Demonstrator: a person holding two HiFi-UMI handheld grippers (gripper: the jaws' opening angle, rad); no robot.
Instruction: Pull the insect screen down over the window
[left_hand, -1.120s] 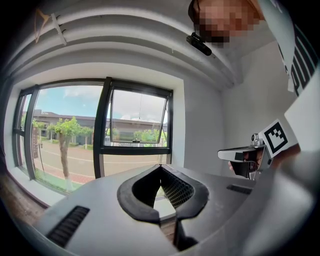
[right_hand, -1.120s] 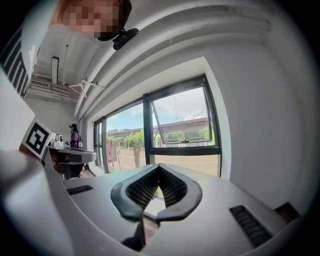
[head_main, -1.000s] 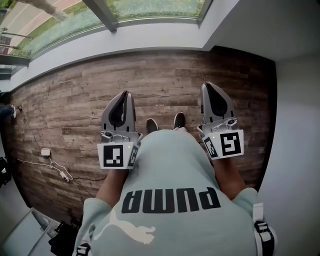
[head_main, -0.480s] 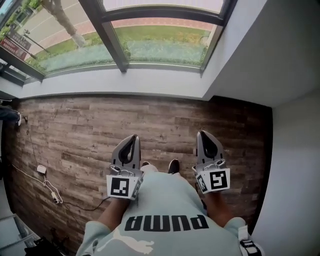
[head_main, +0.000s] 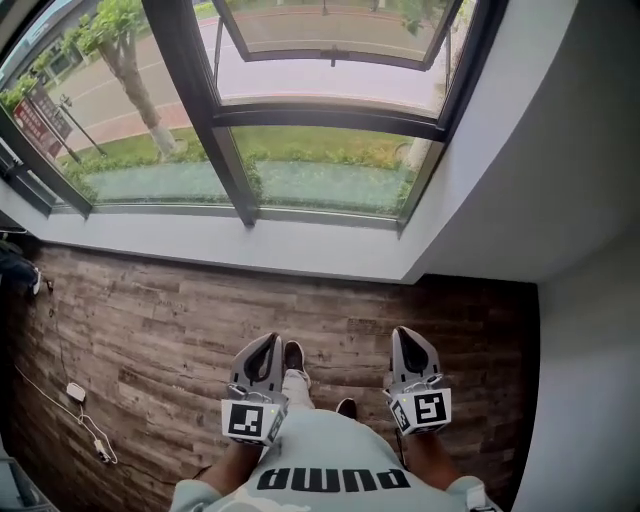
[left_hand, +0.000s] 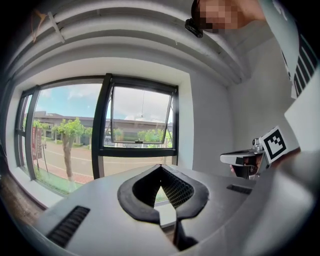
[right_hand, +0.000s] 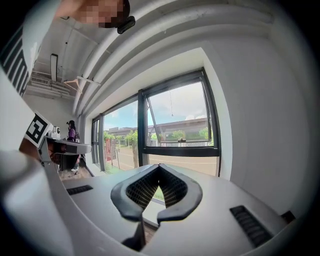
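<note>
Left fingers (left_hand: 137, 197): closed together, holding nothing.
Right fingers (right_hand: 182, 195): pressed shut, empty.
Dark-framed glass window (head_main: 320, 112): straight ahead of me, well apart, higher than both hands.
Insect screen: not down; I judge it rolled at the frame's top, long axis crosswise. A thin pull cord (left_hand: 142, 107) hangs there.
Nearer hand: neither; both are level.

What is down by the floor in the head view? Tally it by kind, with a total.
Hand-held grippers: 2, left hand-held gripper and right hand-held gripper
Shoes: 2
White plug with cable: 1
Total: 5
</note>
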